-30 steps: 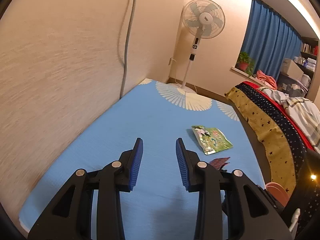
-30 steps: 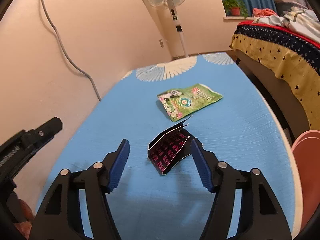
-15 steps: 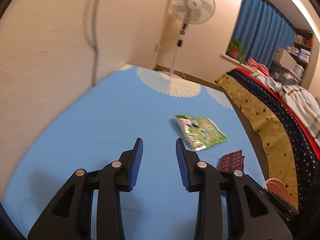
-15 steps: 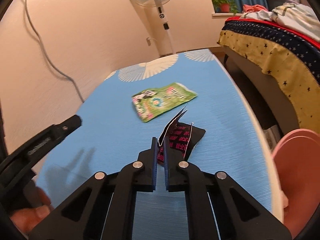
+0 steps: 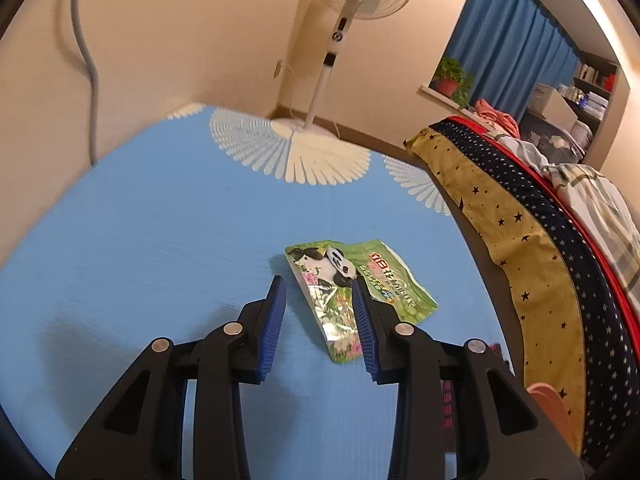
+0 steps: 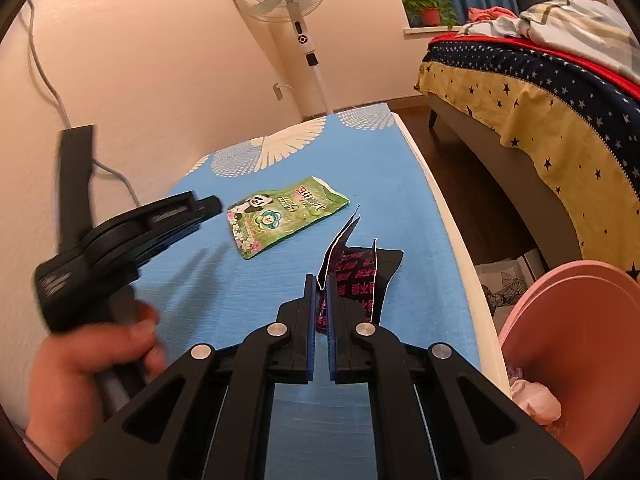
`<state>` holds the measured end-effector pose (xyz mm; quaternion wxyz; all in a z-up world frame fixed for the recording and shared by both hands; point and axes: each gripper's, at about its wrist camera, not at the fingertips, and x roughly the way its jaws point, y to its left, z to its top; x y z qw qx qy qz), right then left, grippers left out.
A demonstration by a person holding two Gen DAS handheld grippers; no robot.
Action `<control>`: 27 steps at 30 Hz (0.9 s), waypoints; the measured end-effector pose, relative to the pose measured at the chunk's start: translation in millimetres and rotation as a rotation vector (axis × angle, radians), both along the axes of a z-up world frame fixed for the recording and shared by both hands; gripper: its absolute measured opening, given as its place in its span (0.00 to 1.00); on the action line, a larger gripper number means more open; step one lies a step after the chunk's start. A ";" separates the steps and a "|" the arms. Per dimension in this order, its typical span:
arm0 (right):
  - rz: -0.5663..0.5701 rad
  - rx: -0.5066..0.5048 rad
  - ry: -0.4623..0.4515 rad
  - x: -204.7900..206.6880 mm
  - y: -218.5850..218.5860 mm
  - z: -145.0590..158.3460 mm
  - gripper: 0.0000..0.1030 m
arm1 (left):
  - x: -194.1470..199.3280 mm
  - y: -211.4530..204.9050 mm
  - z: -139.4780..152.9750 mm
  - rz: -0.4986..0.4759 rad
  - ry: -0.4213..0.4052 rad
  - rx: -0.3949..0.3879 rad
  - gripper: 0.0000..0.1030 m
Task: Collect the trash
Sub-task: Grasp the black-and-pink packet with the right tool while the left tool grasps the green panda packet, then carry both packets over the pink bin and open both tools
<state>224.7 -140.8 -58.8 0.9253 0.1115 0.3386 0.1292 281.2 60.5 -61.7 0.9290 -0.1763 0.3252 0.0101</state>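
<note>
A green panda snack wrapper (image 5: 352, 292) lies flat on the blue table cover (image 5: 140, 248). My left gripper (image 5: 318, 284) is open, its fingers straddling the wrapper's near left part, just above it. The wrapper also shows in the right wrist view (image 6: 280, 216), with the left gripper (image 6: 208, 206) at its left edge. My right gripper (image 6: 319, 280) is shut on a black wrapper with pink print (image 6: 360, 272), which stands up from the cover. A sliver of that wrapper shows in the left wrist view (image 5: 447, 404).
A pink bin (image 6: 580, 340) with crumpled trash inside stands beside the table's right edge. A bed with a starred cover (image 5: 540, 248) lies to the right. A standing fan (image 5: 340, 40) and a wall cable (image 5: 86, 60) are at the back.
My right gripper shut on the black wrapper and has raised its edge. My left gripper moved forward and right, from bare cover to over the green wrapper.
</note>
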 end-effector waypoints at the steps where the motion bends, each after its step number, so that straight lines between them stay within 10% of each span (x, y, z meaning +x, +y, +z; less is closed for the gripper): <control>1: 0.001 0.000 -0.001 0.3 0.0 0.0 0.05 | 5.9 -1.2 -3.6 -0.004 0.013 -0.007 0.33; 13: -0.004 0.003 -0.001 1.4 -3.9 -1.7 0.05 | 29.3 -8.2 -21.5 -0.017 0.097 -0.008 0.33; 27: -0.005 -0.014 -0.013 -7.9 -6.5 7.2 0.05 | 0.6 -16.2 11.9 -0.067 -0.009 0.020 0.03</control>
